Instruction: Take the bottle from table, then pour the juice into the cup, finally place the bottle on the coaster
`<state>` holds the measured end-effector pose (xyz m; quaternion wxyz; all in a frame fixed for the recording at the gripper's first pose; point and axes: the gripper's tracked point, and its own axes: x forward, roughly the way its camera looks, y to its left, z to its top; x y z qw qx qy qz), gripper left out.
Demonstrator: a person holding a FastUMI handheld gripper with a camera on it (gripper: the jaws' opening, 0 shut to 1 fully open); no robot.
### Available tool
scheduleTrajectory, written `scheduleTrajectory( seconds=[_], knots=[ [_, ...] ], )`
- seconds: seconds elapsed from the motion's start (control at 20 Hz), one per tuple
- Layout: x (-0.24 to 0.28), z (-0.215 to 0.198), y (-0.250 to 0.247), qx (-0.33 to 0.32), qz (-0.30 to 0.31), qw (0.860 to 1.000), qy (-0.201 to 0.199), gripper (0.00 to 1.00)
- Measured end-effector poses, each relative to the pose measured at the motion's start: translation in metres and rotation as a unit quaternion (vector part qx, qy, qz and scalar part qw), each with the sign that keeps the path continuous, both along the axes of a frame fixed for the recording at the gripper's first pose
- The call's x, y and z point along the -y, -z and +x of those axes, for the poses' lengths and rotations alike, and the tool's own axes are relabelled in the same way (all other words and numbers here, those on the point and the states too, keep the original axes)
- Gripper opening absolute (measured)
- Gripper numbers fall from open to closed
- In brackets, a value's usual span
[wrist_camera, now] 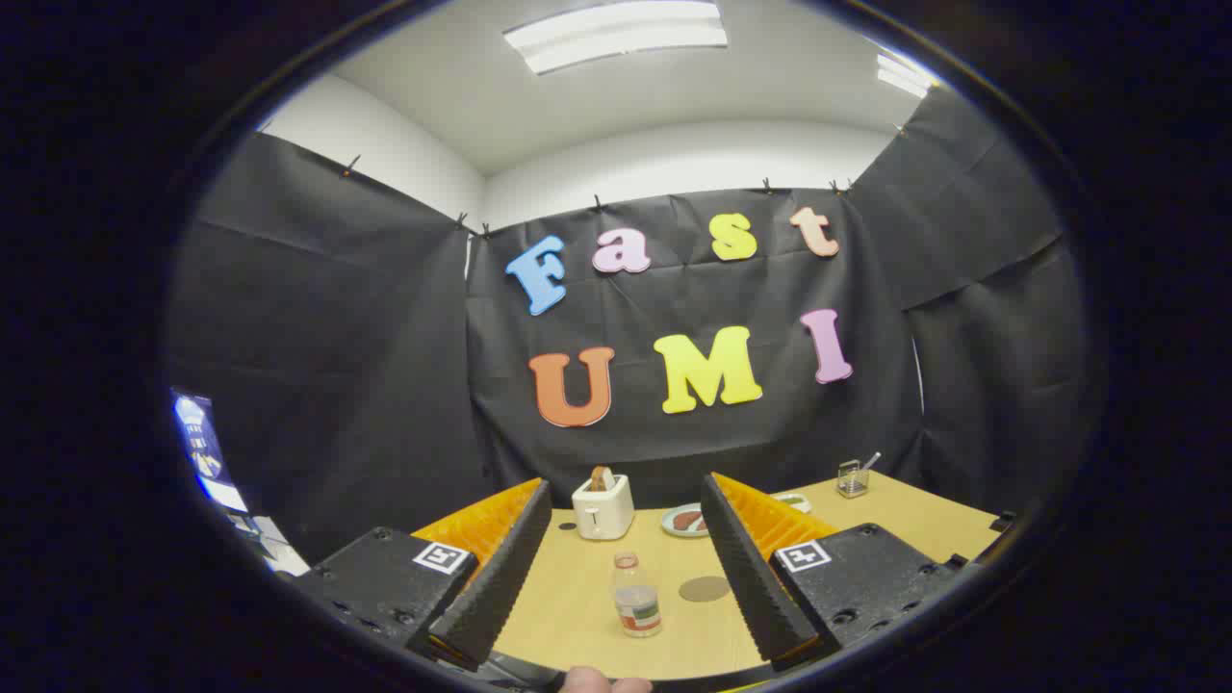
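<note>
Gripper [616, 534] wide open, empty; small juice bottle [637, 597] between fingers at twelve o'clock (likely light, slippery; grasp mid-body).

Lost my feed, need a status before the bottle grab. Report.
Tongs open, empty. Bottle upright on table, between the fingers, untouched. Coaster just beside it. Toaster beyond, path clear.

- I see the bottle [637, 597] upright on the table [568, 616], between my gripper's [626, 520] spread fingers.
- The coaster [705, 588] lies just right of the bottle, apart from it.
- Behind the bottle stands the toaster [603, 507], a slice in its slot.
- The plate [685, 521] sits right of the toaster.
- The small rack [852, 477] stands far right of the toaster, near the wall.
</note>
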<state>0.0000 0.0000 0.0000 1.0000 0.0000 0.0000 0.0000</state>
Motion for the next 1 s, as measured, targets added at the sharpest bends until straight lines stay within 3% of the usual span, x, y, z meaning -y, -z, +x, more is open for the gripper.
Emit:
scheduleTrajectory(
  seconds=[0.65, 1.0],
  knots=[
    [-0.013, 0.004, 0.014, -0.023, -0.002, 0.999, -0.028, 1.0],
    [-0.009, 0.003, 0.014, -0.025, -0.014, 0.999, -0.023, 1.0]
  ],
)
